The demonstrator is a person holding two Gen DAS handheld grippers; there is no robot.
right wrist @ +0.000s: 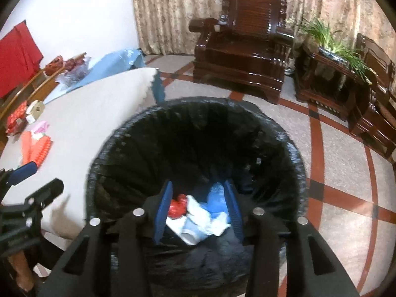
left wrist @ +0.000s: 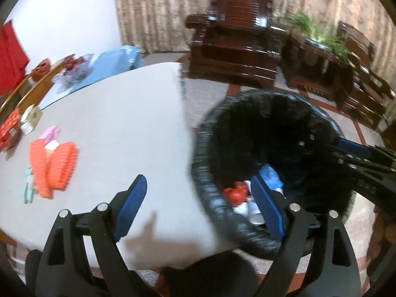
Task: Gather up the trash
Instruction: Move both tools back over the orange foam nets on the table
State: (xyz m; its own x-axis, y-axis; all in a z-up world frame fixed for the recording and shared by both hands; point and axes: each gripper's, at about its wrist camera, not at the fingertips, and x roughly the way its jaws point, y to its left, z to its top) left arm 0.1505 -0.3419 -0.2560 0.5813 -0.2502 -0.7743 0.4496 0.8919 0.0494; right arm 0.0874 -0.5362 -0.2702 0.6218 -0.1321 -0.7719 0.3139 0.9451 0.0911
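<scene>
A black-lined trash bin (right wrist: 198,133) stands on the floor beside a white table (left wrist: 118,123); it also shows in the left wrist view (left wrist: 269,128). Red, white and blue trash (right wrist: 198,210) lies at its bottom. My right gripper (right wrist: 198,205) is open and empty above the bin's mouth. My left gripper (left wrist: 198,203) is open and empty over the table's near corner, straddling the bin's rim. Orange crumpled wrappers (left wrist: 53,168) with pink and pale green scraps lie on the table's left part, also visible in the right wrist view (right wrist: 36,148).
Red packets (left wrist: 10,128) and a small box (left wrist: 31,118) sit at the table's far left. A blue cloth (right wrist: 109,66) lies behind. Dark wooden armchairs (right wrist: 242,39) and a plant stand (right wrist: 329,74) line the curtained wall across the tiled floor.
</scene>
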